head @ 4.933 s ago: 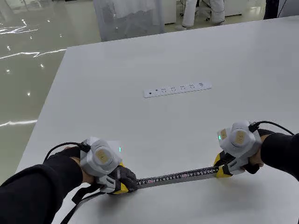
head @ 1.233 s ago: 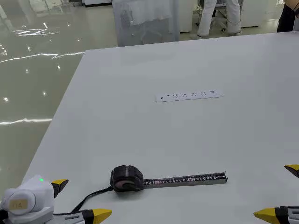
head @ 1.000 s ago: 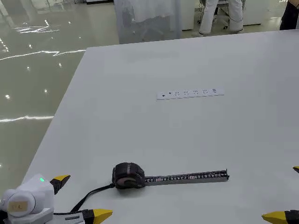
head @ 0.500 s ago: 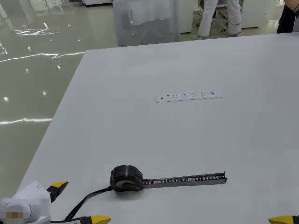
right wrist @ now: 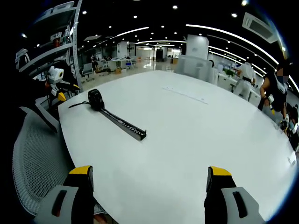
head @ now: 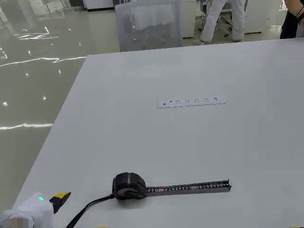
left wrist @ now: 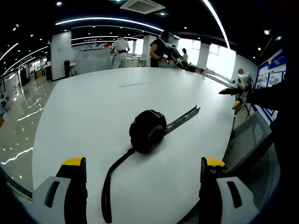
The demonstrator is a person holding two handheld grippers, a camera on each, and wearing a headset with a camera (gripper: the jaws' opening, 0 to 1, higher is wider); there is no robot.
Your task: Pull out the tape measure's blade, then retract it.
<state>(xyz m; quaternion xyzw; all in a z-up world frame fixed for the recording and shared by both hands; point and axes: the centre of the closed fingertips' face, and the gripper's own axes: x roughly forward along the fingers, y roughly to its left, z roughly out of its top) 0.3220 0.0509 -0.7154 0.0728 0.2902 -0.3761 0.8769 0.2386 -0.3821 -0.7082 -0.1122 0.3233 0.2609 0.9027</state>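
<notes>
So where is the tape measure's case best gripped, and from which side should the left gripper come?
Probably grip the black case across its two flat round faces, since it seems to stand upright on its edge. Bring the open left gripper in from the strap end, opposite the blade, which lies pulled out to the right.

The left gripper (left wrist: 143, 162) hangs just off the near left corner of the table (head: 199, 142), its yellow-tipped jaws spread wide and gripping nothing. The right gripper (right wrist: 150, 171), on an arm in a dark sleeve (left wrist: 275, 100), sits off the near edge toward the right corner, jaws likewise wide apart and empty.
</notes>
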